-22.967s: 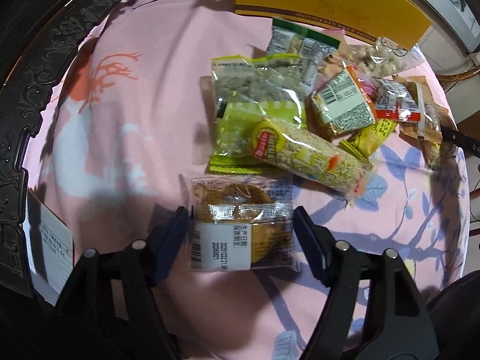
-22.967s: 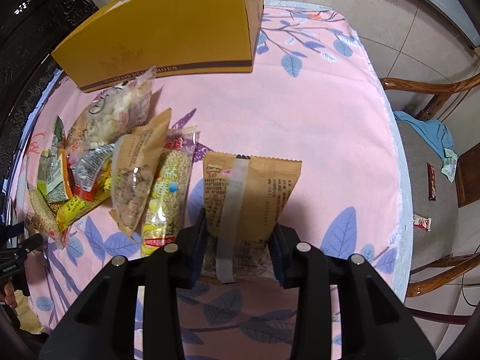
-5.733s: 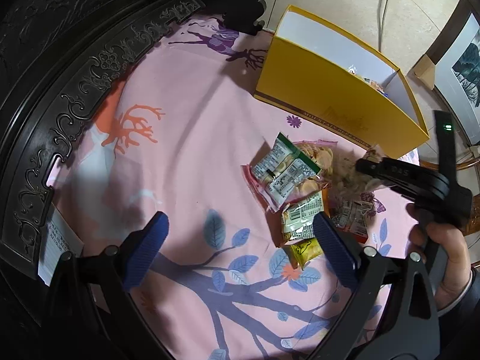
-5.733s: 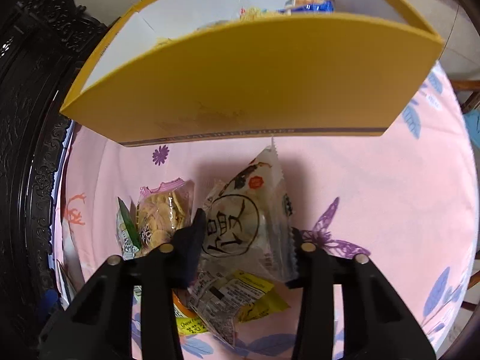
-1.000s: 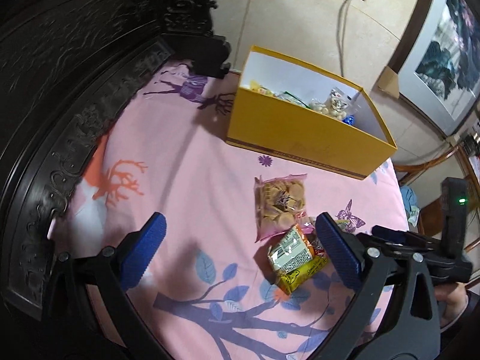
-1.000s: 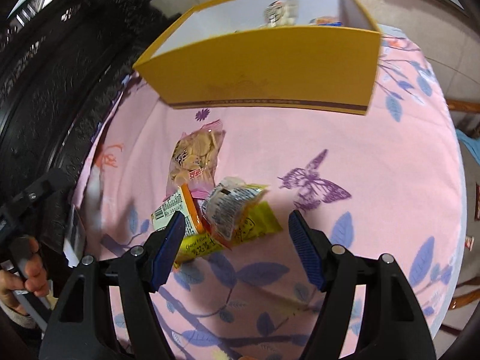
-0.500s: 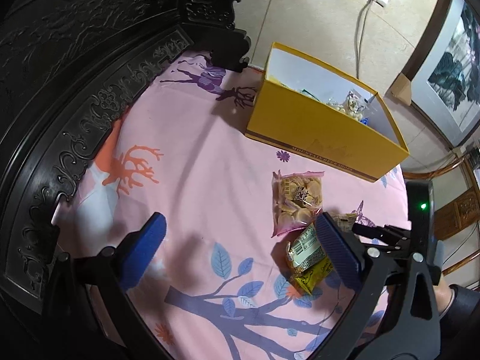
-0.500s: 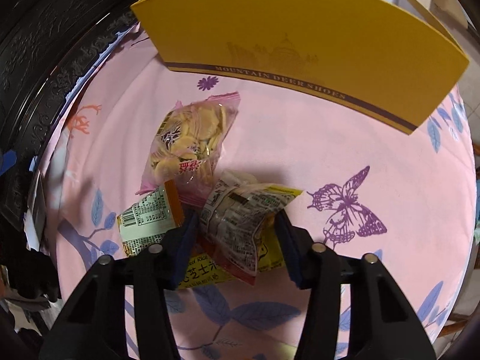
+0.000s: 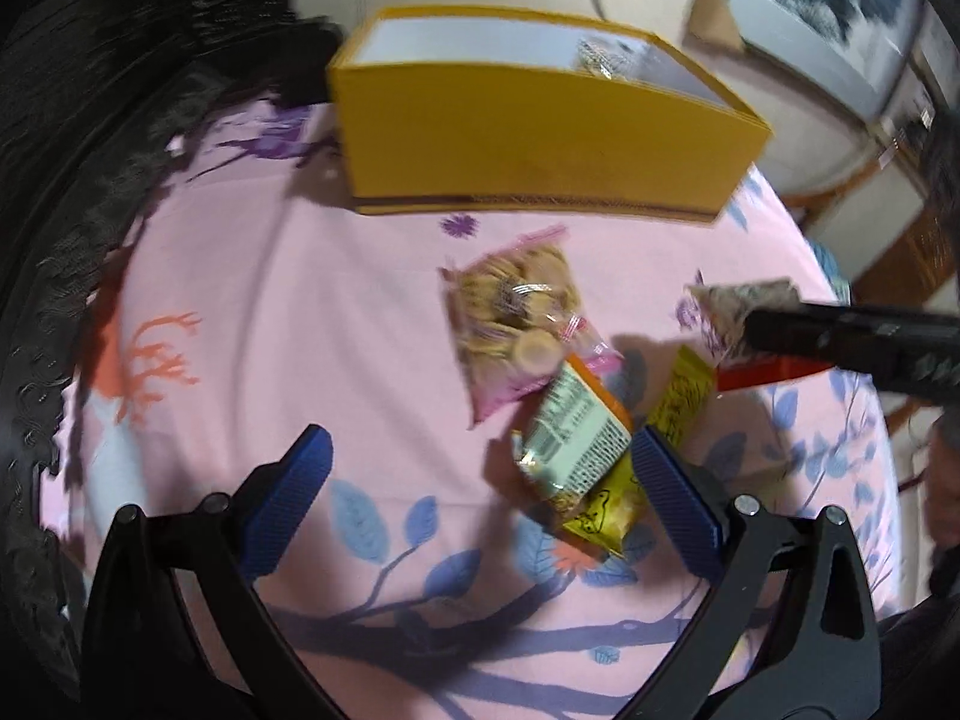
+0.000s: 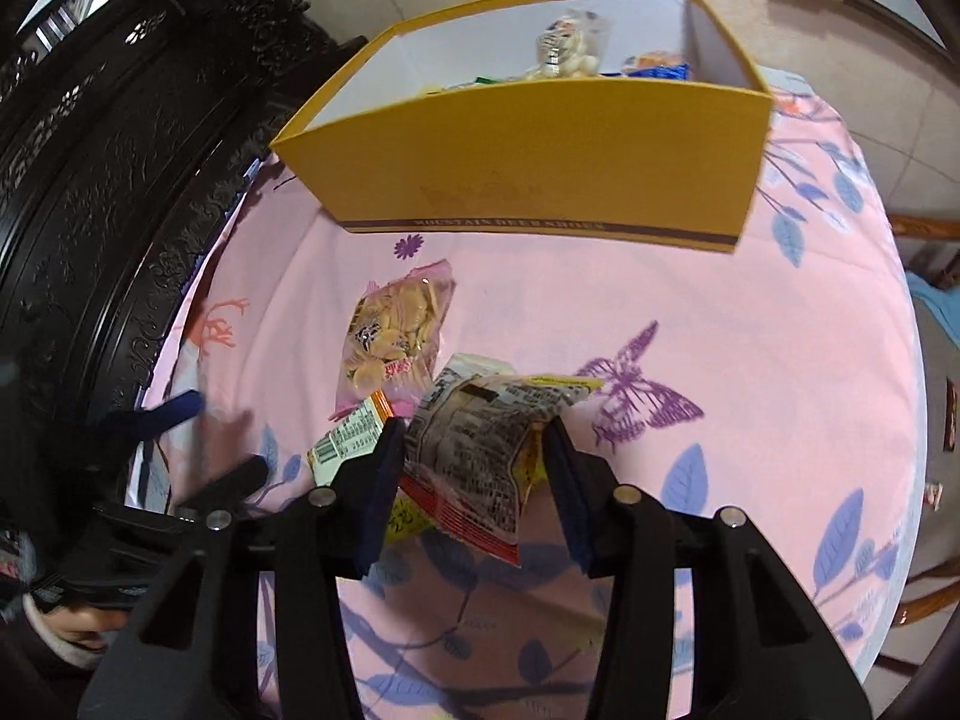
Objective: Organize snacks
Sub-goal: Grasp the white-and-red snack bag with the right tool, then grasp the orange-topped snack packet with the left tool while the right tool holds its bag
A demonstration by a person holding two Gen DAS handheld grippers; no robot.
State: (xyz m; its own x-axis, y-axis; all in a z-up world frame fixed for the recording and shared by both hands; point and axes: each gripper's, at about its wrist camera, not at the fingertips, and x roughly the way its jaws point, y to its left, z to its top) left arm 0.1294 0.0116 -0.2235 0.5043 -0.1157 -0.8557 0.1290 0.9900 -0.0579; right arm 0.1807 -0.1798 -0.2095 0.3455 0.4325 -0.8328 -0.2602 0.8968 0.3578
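Observation:
My right gripper [image 10: 474, 468] is shut on a grey printed snack packet [image 10: 480, 438] with a red bottom edge, held just above the pink tablecloth. In the left wrist view this gripper [image 9: 756, 330] enters from the right with the packet [image 9: 738, 300]. My left gripper [image 9: 480, 480] stands open low over the cloth. An orange packet with a white label [image 9: 570, 444] and a yellow packet [image 9: 600, 510] lie by its right finger [image 9: 672, 492]. A pink-edged bag of round biscuits [image 9: 516, 324] lies beyond them. The open yellow box [image 10: 540, 162] at the back holds several snacks.
Dark carved wooden furniture [image 10: 120, 180] curves along the table's left side. Wooden chairs [image 10: 924, 228] stand off the right edge. The pink leaf-print cloth [image 10: 750, 330] shows bare between the box and the packets. A hand [image 10: 78, 618] holds the left gripper at lower left.
The right gripper has closed on the grey packet and lifted it off the pile. The left gripper has dropped lower and closer to the remaining packets, rolling a little.

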